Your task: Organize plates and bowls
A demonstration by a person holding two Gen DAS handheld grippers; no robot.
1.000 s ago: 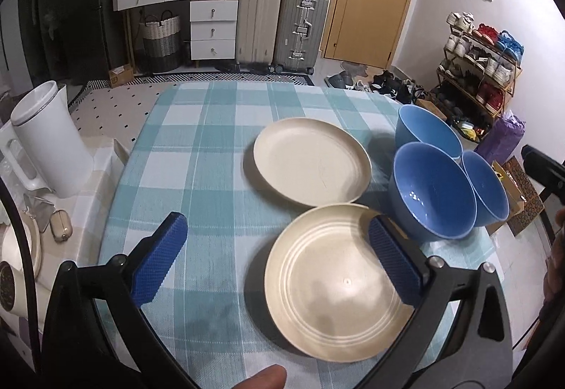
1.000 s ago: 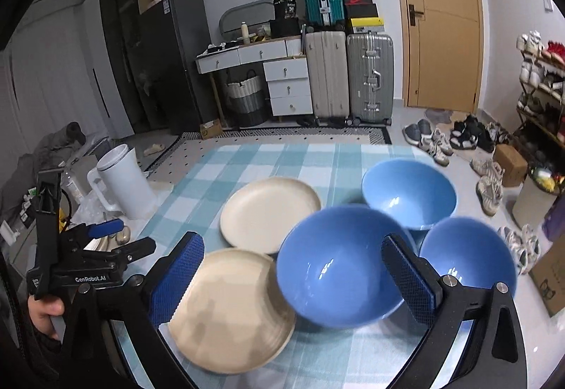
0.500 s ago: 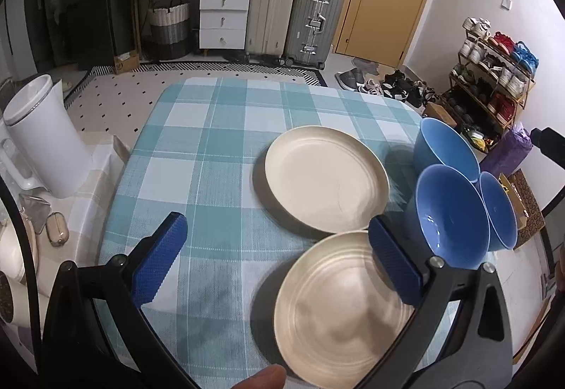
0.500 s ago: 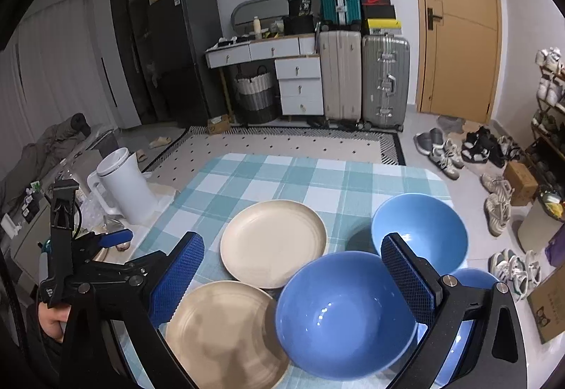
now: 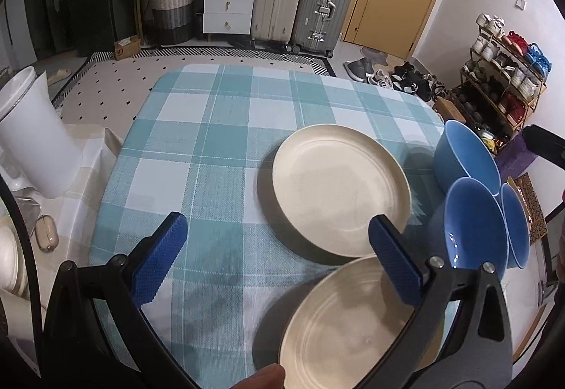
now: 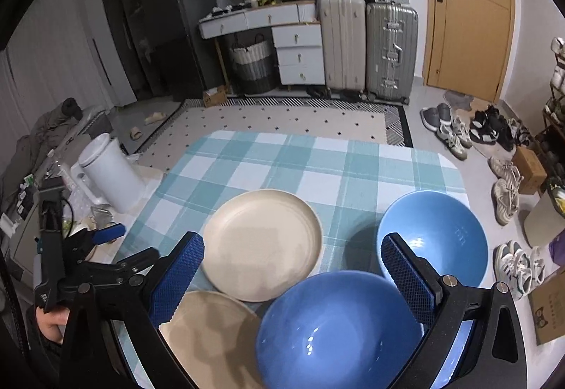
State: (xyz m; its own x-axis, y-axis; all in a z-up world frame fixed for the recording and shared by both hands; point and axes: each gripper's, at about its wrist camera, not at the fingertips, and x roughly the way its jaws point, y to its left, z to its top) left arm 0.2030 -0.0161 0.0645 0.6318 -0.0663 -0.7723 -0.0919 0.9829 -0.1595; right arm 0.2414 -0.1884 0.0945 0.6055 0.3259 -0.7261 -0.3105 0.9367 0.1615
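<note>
1. Overhead, the left gripper (image 5: pixel 279 254) hangs above the near part of the bench (image 5: pixel 197 155), which is covered in a teal and white checked cloth; its blue-padded jaws stand wide apart with nothing between them.
2. Its right pad sits in front of the seam where the far cream plate (image 5: pixel 340 189) and the near cream plate (image 5: pixel 349 325) meet; the two rims touch or very nearly touch.
3. The right gripper (image 6: pixel 291 277) is likewise spread open and empty, held above the near blue bowl (image 6: pixel 335 332).
4. Three blue bowls are clustered at the right side of the bench: the near one, a far blue bowl (image 6: pixel 434 233) behind it, and a third blue bowl (image 5: pixel 515 226) at the right edge, pressed close against the near one in the left wrist view.
5. Both plates lie flat to the left of the bowls, the far one near the middle of the bench.
6. A white kettle (image 5: pixel 33 138) stands on a side surface just left of the bench.
7. Across the room, suitcases (image 6: pixel 367 49) stand against the wall beside a wooden door (image 6: pixel 466 11).
</note>
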